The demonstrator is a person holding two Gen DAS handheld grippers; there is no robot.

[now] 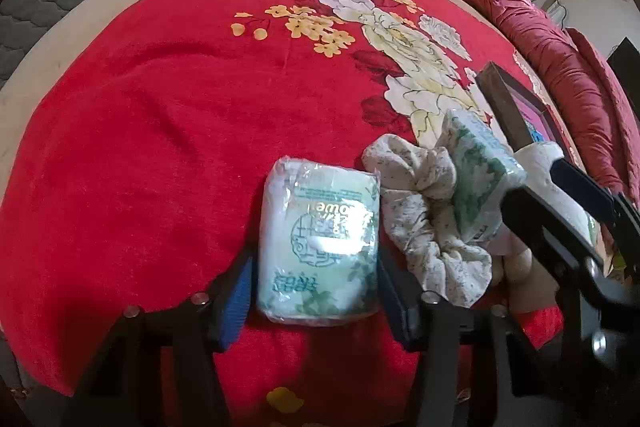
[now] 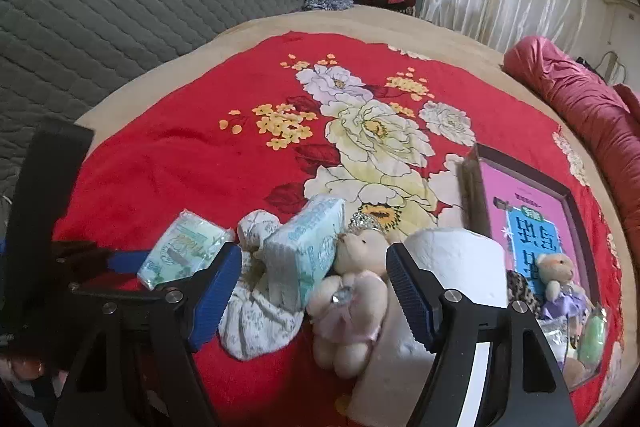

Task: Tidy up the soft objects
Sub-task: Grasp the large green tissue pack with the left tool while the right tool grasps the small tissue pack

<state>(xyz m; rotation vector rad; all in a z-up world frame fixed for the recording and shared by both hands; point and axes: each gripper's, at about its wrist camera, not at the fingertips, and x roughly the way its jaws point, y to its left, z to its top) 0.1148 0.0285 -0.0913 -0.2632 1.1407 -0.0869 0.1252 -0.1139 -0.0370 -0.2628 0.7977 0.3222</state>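
Left hand-held gripper (image 1: 314, 283) clamps tissue pack (image 1: 318, 243) over red blanket (image 1: 160, 147).

R gripper (image 2: 314, 291) jaws apart, bottom center, over teddy bear (image 2: 350, 311). Tissue pack (image 2: 306, 253) tilted on scrunchie (image 2: 256, 323), center. L gripper (image 2: 160, 267) lower left w/ 2nd tissue pack (image 2: 180, 247). Paper roll (image 2: 456, 263) & box (image 2: 532, 227) right.

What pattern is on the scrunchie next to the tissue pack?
The scrunchie is off-white with small green speckles, clearest in the left wrist view.

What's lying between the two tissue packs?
A crumpled floral cloth lies between the flat pack and the tilted pack, clearest in the right wrist view.
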